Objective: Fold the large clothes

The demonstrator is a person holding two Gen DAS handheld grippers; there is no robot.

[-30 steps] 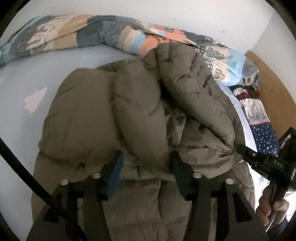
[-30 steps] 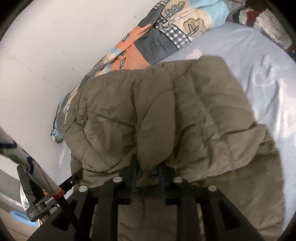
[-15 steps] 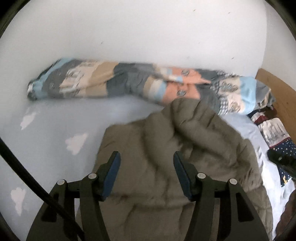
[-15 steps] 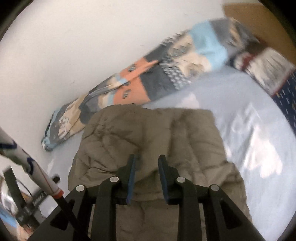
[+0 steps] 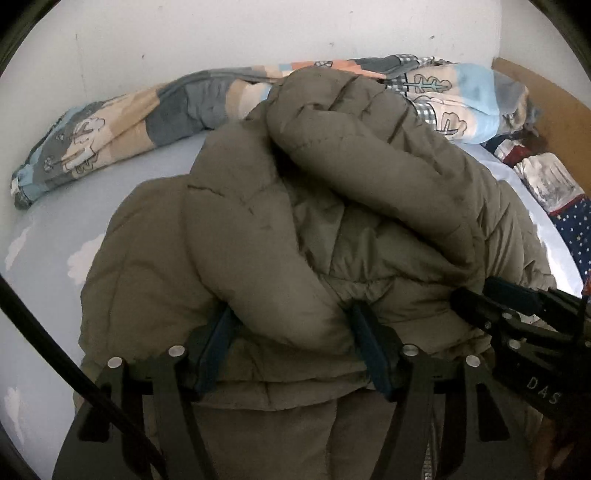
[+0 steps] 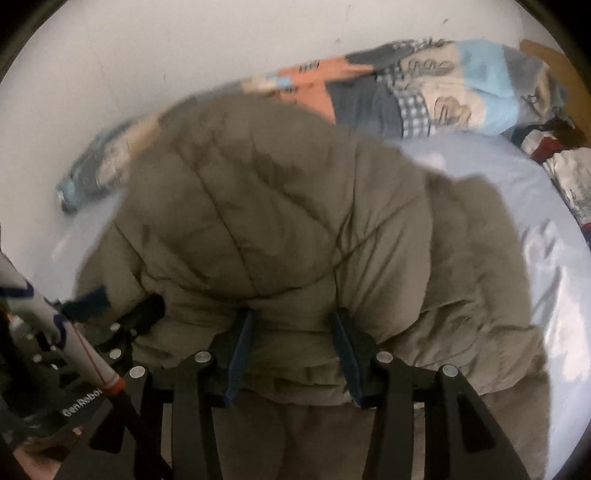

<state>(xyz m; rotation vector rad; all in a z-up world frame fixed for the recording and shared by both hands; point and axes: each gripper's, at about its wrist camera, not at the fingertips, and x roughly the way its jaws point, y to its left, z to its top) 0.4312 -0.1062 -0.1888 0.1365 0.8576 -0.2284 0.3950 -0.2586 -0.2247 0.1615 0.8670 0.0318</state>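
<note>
Nearest the left wrist camera, the left gripper (image 5: pixel 295 339) had a thick padded fold of the olive puffer jacket (image 5: pixel 332 221) bulging between its blue pads; its jaws had just been opening and stood spread around the fold, though whether the pads pressed the fabric could not be told. In the right wrist view the right gripper (image 6: pixel 291 343) likewise stood with its jaws apart on either side of a quilted bulge of the jacket (image 6: pixel 280 206), having just been opening; that picture was smeared, so the contact there was probably loose at best. Each gripper showed at the edge of the other's view, and white lettering reading "DAS" (image 5: pixel 543 392) could be made out on the right one, "GenRobo" (image 6: pixel 82 401) partly on the left.

The jacket lay bunched on a pale blue bedsheet (image 5: pixel 48 258) printed with white clouds. Beyond it a patchwork quilt (image 5: pixel 129 129) ran along a plain white wall (image 5: pixel 258 33), with a wooden headboard (image 5: pixel 535 85) and more folded textiles (image 5: pixel 554 184) at the far right.
</note>
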